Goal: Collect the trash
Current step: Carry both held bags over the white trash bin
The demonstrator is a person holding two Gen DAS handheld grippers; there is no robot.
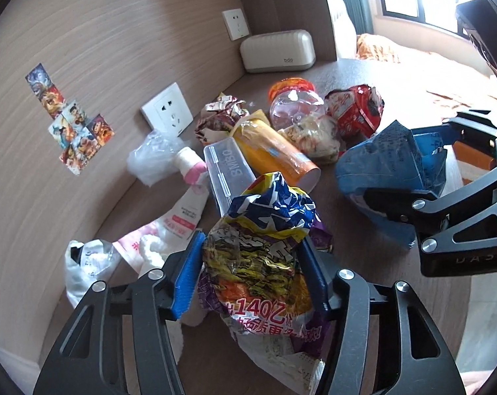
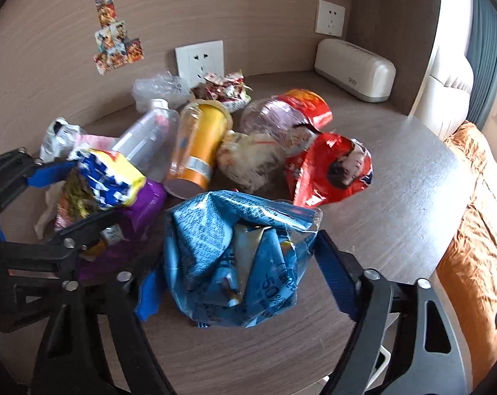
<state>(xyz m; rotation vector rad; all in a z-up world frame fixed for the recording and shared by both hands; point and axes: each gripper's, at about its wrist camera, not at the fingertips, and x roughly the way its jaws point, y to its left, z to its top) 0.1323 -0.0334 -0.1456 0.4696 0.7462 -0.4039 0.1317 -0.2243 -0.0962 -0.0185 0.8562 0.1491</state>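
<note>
L gripper (image 1: 253, 273): blue pads press both sides of a crumpled yellow/blue/purple snack bag (image 1: 264, 256), so it's clamped on it. Bag's long axis runs along the fingers, top end pointing fwd past the fingertips, printed bottom end trailing back toward the cam. Bag sits low over the brown table (image 2: 396, 197).

R gripper (image 2: 245, 270): crumpled blue wrapper (image 2: 235, 256) lies btw its fingers. R pad touches the wrapper's edge; L pad is half hidden behind it, so can't tell if the squeeze is firm, but it looks gripped. Wrapper is roughly as wide as long, no clear axis; its open crinkled mouth faces up and fwd.

Seen from the L cam, the R gripper and blue wrapper are to the right, near. From the R cam, the L gripper w/ snack bag is to the left, near.

Ahead of both tools, rest of the pile:
- orange-yellow cup (image 2: 199, 144), lying on its side, long axis fwd-back, open base toward the tools.
- clear bottle (image 2: 146, 138), on its side, just left of the cup, cap end pointing away.
- red wrapper (image 2: 327, 171), fwd-right of the R gripper.
- clear box (image 1: 230, 171), just beyond the L fingertips, long axis fwd-back.
- clear plastic bag (image 1: 149, 158), fwd-left by the wall.

Cream case (image 2: 355, 70) well beyond, in the far corner.
</note>
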